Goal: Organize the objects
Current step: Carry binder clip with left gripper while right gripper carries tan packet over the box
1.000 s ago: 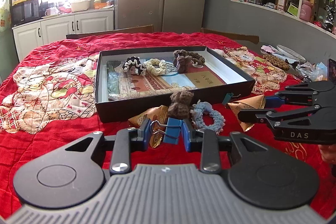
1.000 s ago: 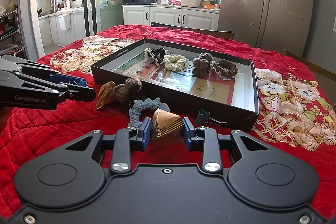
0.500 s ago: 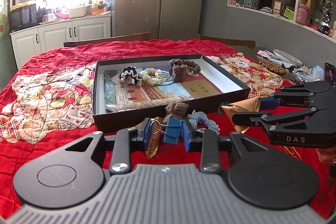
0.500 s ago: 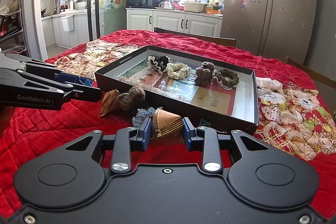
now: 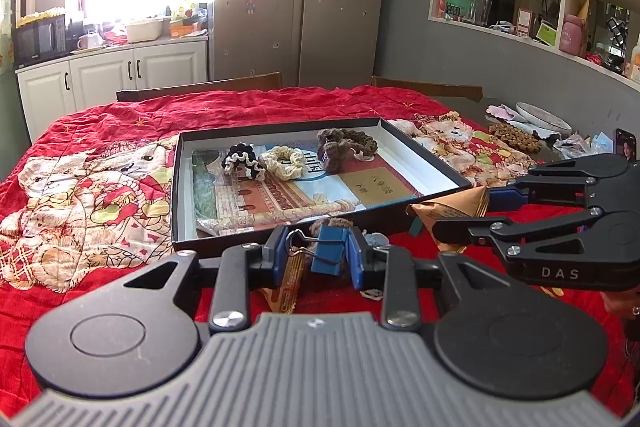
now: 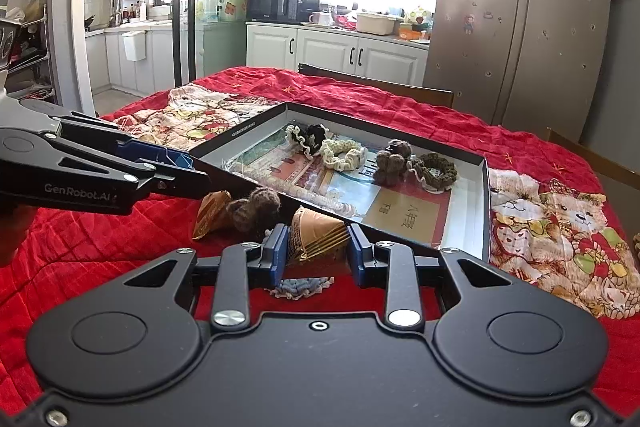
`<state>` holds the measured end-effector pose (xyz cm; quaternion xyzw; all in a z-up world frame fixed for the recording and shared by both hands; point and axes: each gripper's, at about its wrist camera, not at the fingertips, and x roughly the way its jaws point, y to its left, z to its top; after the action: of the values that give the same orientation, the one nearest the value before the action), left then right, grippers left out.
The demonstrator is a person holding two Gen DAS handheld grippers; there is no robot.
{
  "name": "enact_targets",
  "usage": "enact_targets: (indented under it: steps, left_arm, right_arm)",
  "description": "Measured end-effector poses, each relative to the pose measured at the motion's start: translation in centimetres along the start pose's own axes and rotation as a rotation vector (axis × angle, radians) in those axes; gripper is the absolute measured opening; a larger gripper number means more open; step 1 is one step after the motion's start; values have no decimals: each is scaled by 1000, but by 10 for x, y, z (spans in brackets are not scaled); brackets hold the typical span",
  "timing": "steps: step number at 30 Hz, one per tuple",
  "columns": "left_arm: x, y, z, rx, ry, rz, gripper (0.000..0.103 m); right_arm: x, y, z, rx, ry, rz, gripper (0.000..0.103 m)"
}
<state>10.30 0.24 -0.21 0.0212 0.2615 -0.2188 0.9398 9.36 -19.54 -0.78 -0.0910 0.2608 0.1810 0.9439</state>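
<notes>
My left gripper (image 5: 318, 255) is shut on a blue binder clip (image 5: 330, 253), held just in front of the black shallow box (image 5: 177, 187). My right gripper (image 6: 318, 253) is shut on a gold triangular snack packet (image 6: 316, 235) near the box's front wall (image 6: 240, 131). Each gripper shows in the other's view: the right one (image 5: 460, 211) with its packet (image 5: 452, 205), the left one (image 6: 180, 171) with the clip (image 6: 176, 159). Inside the box lie a black-and-white scrunchie (image 5: 240, 159), a cream scrunchie (image 5: 285, 161) and brown fuzzy pieces (image 5: 334, 147).
On the red quilted cloth (image 6: 80, 239) before the box lie another gold packet (image 6: 214, 213), a brown fuzzy piece (image 6: 256, 209) and a light-blue scrunchie (image 6: 300, 285), partly hidden under my right gripper. Plates and clutter (image 5: 540, 123) sit at the table's far right.
Both grippers have lifted slightly with their items. The box and loose pieces sit lower in both views, partly behind the fingers. Both grips are unchanged.
</notes>
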Motion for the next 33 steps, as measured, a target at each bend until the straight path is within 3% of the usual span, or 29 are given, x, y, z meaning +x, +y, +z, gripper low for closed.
enact_targets:
  steps: [33]
  left_arm:
    - [18, 6, 26, 1, -29, 21, 35]
  right_arm:
    - [11, -11, 22, 13, -15, -5, 30]
